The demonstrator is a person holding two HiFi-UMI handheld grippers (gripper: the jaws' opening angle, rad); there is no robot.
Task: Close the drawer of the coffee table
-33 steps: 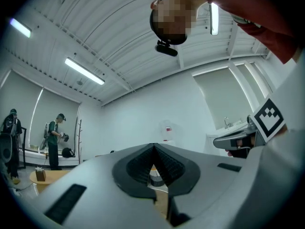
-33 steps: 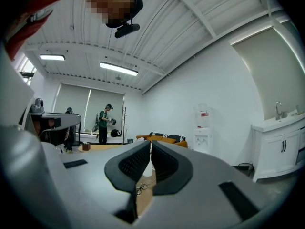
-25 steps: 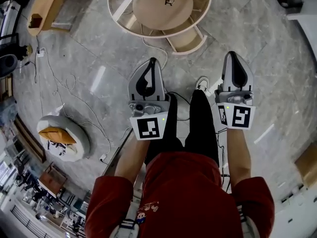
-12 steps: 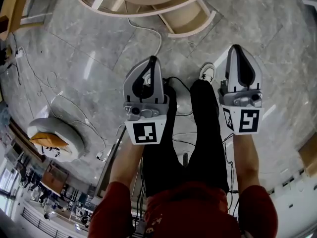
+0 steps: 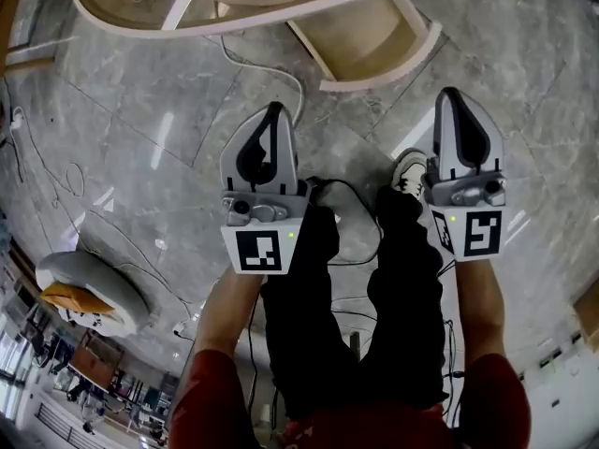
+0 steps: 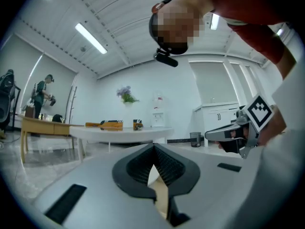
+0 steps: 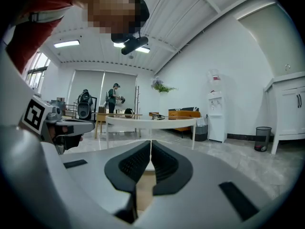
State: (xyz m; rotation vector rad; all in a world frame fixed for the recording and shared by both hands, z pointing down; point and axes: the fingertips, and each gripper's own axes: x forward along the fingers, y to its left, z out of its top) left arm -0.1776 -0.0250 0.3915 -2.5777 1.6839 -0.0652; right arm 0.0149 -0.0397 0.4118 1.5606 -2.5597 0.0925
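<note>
The round beige coffee table (image 5: 187, 12) fills the top of the head view, and its wooden drawer (image 5: 374, 45) stands pulled out toward me. My left gripper (image 5: 271, 110) and right gripper (image 5: 451, 96) hang side by side over the marble floor, short of the drawer, both pointing toward the table. Each has its jaws shut with nothing held. In the left gripper view the left gripper (image 6: 153, 149) points at the table's white edge (image 6: 119, 132). The right gripper (image 7: 150, 144) faces the same table (image 7: 152, 123) in the right gripper view.
Cables (image 5: 271, 73) trail over the floor between me and the table. A round white cushion-like thing (image 5: 84, 293) lies at the left. My legs in black trousers (image 5: 309, 288) and a white shoe (image 5: 409, 171) are below the grippers. A bin (image 7: 262, 137) stands at the far wall.
Both grippers have sunk toward the floor. In the head view the table and open drawer have grown larger and slid to the top edge.
</note>
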